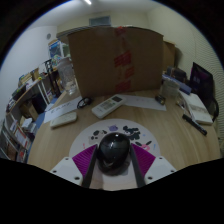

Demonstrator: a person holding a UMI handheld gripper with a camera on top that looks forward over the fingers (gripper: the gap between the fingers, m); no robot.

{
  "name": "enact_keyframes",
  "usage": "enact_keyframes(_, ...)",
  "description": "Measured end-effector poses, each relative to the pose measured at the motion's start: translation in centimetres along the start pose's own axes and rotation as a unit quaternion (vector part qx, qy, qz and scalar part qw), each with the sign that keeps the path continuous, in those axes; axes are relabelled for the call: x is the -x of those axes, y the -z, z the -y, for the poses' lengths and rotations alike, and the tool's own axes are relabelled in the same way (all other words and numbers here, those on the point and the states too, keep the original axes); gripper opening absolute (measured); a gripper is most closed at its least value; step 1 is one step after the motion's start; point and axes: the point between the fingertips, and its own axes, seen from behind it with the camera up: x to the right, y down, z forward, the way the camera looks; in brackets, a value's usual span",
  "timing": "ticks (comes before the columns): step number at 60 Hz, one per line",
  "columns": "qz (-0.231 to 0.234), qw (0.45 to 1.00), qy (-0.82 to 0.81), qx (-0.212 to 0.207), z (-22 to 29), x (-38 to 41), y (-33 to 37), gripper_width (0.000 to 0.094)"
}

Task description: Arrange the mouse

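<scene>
A black computer mouse [112, 150] sits between my two fingers, its rounded back facing the camera. My gripper [112, 160] is shut on the mouse, with the magenta pads [86, 158] pressing its left and right sides. Just beyond the mouse lies a round white mouse mat with dark spots [118, 131] on the wooden table [60, 140]. The mouse hides the near part of the mat. I cannot tell whether the mouse touches the mat or is held just above it.
A large brown cardboard box [115, 55] stands at the back of the table. A white keyboard-like slab [108, 104] lies ahead of the mat. A white flat object [63, 118] lies to the left, shelves of books [22, 115] are further left, and a dark monitor [203, 76] and papers are at the right.
</scene>
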Motion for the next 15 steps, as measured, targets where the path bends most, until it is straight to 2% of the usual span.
enact_keyframes(4, 0.003, 1.0, -0.014, 0.005, 0.0, 0.4, 1.0, 0.0861)
enact_keyframes(5, 0.003, 1.0, -0.017, 0.007, 0.0, 0.4, 1.3, 0.0867)
enact_keyframes(6, 0.001, 1.0, -0.02, 0.009, -0.1, 0.4, 1.8, 0.0829)
enact_keyframes(15, -0.024, 0.999, -0.048, 0.003, 0.1, 1.0, 7.9, 0.0828)
